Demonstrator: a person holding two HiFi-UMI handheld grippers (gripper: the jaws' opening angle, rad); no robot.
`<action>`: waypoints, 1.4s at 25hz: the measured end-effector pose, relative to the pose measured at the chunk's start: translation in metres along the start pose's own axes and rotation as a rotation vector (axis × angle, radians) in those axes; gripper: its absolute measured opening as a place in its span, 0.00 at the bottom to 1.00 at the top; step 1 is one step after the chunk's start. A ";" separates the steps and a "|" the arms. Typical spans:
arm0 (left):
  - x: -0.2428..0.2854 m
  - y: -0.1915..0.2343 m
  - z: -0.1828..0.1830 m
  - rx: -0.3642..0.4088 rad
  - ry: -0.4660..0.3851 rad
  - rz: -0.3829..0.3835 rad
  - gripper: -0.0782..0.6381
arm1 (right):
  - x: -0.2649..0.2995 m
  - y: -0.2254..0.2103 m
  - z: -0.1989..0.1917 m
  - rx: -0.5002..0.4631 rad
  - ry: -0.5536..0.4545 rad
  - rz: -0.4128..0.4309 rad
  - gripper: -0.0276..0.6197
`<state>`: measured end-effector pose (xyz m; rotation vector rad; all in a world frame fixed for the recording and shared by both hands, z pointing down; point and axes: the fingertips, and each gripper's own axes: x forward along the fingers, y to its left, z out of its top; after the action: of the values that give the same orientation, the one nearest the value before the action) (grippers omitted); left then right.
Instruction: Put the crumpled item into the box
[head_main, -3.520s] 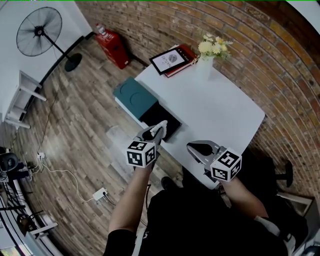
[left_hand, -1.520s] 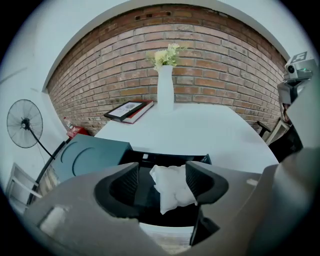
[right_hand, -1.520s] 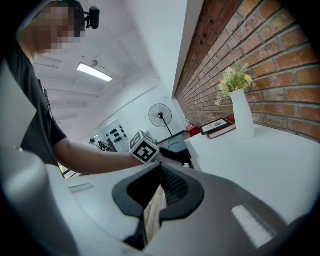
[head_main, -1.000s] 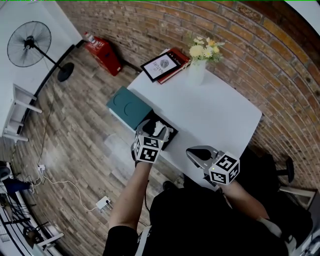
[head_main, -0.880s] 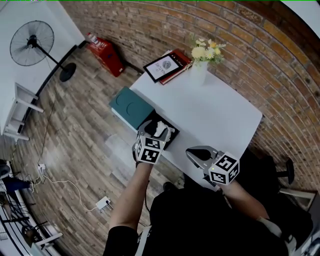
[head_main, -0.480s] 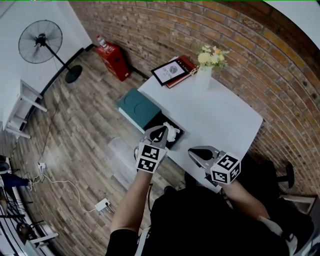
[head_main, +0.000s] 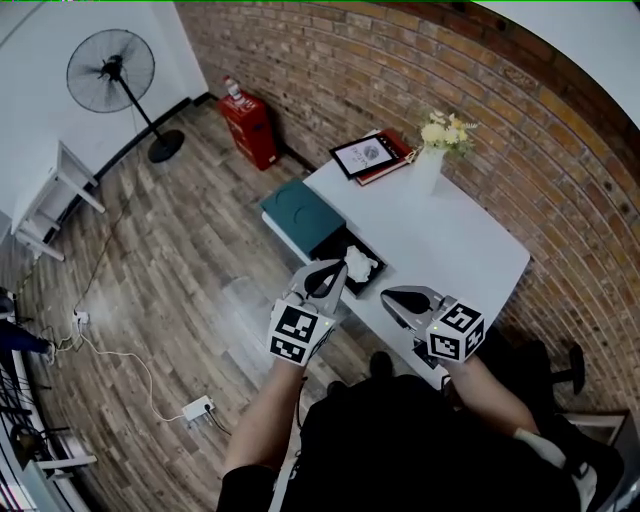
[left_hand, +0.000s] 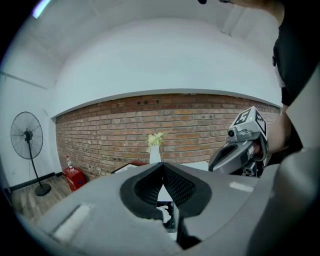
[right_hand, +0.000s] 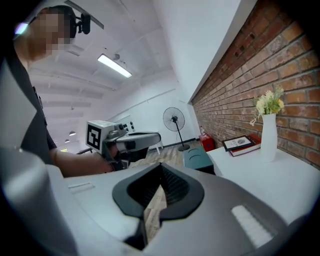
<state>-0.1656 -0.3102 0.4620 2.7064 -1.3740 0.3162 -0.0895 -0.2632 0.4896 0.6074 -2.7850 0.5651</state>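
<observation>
The white crumpled item (head_main: 359, 266) lies inside the black box (head_main: 372, 282) at the near left edge of the white table (head_main: 450, 240). My left gripper (head_main: 338, 270) hovers just left of the box, above the table edge, with its jaws shut and empty. In the left gripper view the left gripper (left_hand: 162, 168) shows closed jaws, and a bit of the crumpled item (left_hand: 163, 213) shows below them. My right gripper (head_main: 389, 296) is held near the table's front edge, shut and empty; in its own view the right gripper (right_hand: 161, 171) has its jaws together.
The teal lid (head_main: 302, 208) sits beside the box, off the table's left edge. A vase of flowers (head_main: 436, 160) and a framed picture on a red book (head_main: 372, 155) stand at the far end. On the wooden floor are a fan (head_main: 112, 72) and a red container (head_main: 251, 128).
The box held nothing at first; the crumpled item now lies in it. My left gripper, open over the box a second ago, has shut and drawn back towards me. The right gripper has hardly moved.
</observation>
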 end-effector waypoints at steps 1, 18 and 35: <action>-0.011 0.000 0.006 -0.010 -0.017 0.008 0.12 | 0.001 0.004 0.003 -0.007 -0.006 -0.001 0.04; -0.121 0.024 0.035 -0.115 -0.147 0.218 0.12 | -0.004 0.062 0.031 -0.118 -0.086 0.095 0.04; -0.060 -0.010 0.076 -0.111 -0.157 0.247 0.12 | -0.076 0.019 0.066 -0.213 -0.208 0.115 0.04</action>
<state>-0.1811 -0.2703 0.3747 2.5208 -1.7175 0.0422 -0.0398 -0.2482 0.4013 0.4875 -3.0370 0.2312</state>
